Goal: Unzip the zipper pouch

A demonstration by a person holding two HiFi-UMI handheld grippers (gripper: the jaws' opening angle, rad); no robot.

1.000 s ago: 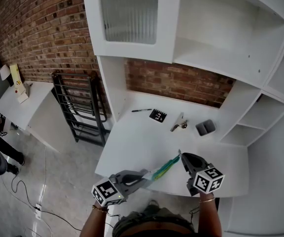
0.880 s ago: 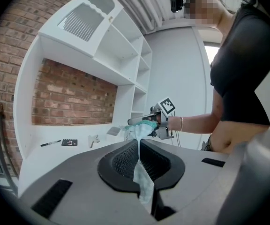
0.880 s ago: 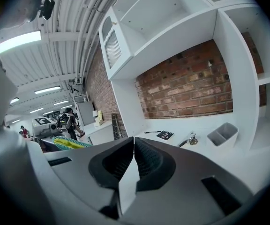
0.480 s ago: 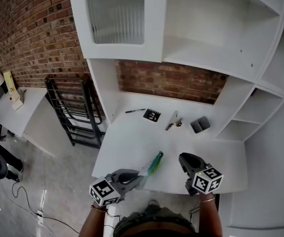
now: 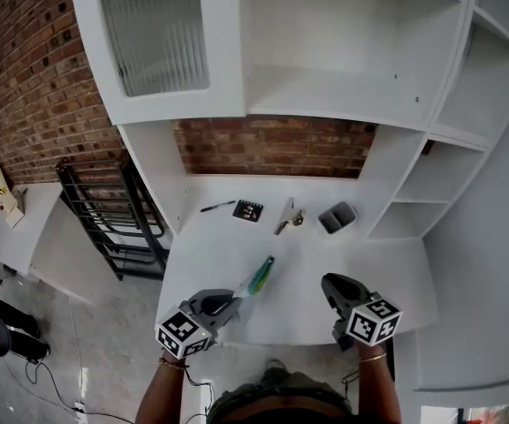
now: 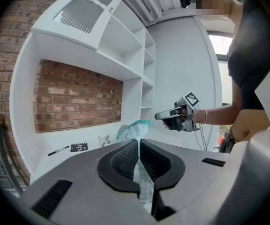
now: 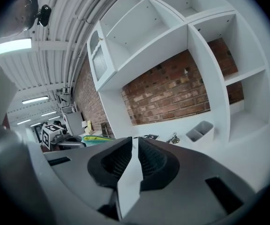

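Zipper pouch: held clear of the counter, above its front-left part, with the long axis running from the front edge toward the back. The left gripper has its jaws pressed together on the near end of the pouch; the left gripper view shows the thin translucent material pinched flat between the pads, and the green far end stands free beyond them. This end grip anchors the pouch, judged so that a pull along the zipper line meets resistance instead of dragging the whole item. The right gripper hangs over the front-right part of the counter, well apart from the pouch, jaws drawn together with nothing between them (its own view shows only bare pads). Whether the zipper is open or closed cannot be read from any view; the slider is too small to make out. Judgement: if the zipper is closed, the right gripper must open and approach the free end to find the pull. A pen, a marker card, a bunch of keys and a grey tray lie along the back edge, out of the working area.
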